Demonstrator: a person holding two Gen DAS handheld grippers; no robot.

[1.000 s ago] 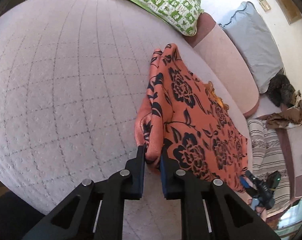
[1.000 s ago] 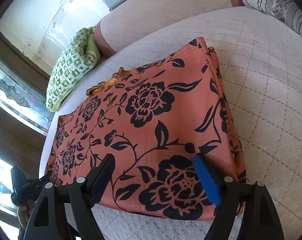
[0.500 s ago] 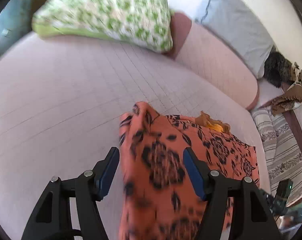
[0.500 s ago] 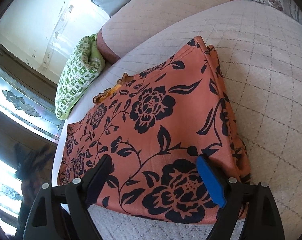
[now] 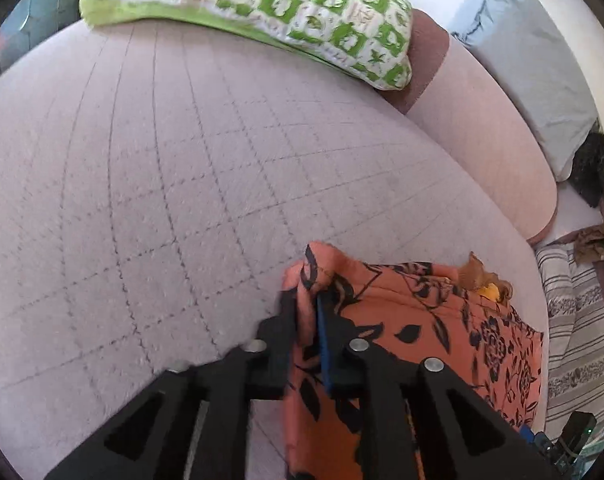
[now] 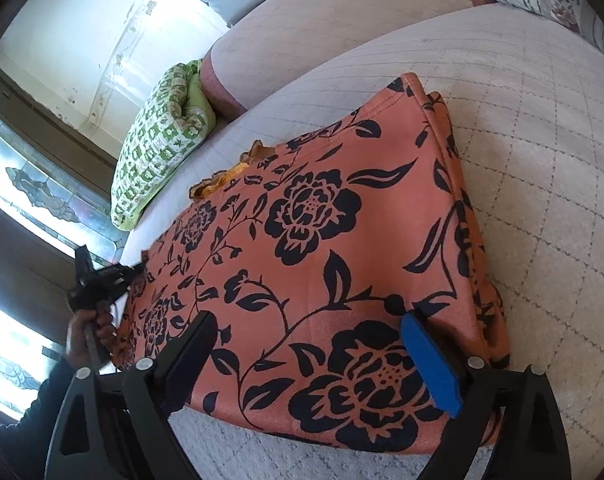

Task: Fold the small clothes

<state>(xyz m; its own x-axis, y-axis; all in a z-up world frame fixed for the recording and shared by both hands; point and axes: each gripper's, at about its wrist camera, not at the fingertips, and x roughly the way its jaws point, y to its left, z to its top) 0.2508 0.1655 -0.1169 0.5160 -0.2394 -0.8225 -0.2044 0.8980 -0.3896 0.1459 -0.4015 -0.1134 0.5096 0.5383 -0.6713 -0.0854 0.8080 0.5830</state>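
Note:
An orange garment with black flowers [image 6: 322, 248] lies folded flat on the quilted pinkish couch seat [image 5: 162, 184]. My left gripper [image 5: 307, 320] is shut on the garment's near left corner [image 5: 302, 280]; in the right wrist view it shows at the cloth's far left edge [image 6: 102, 280]. My right gripper [image 6: 310, 352] is open and empty, its jaws wide apart just above the garment's near edge. A yellow-orange bit of cloth [image 5: 484, 280] sticks out at the garment's far side.
A green-and-white patterned pillow [image 5: 262, 12] lies at the back of the seat, a grey pillow [image 5: 534, 80] against the pink backrest [image 5: 482, 148]. A striped cushion [image 5: 574, 344] and dark clothes [image 5: 594, 168] lie at the right. Windows [image 6: 30, 184] are beyond the couch.
My left gripper let go of the garment's fold, opened, moved along the cloth and has shut again on its corner. My right gripper stays open over the near edge.

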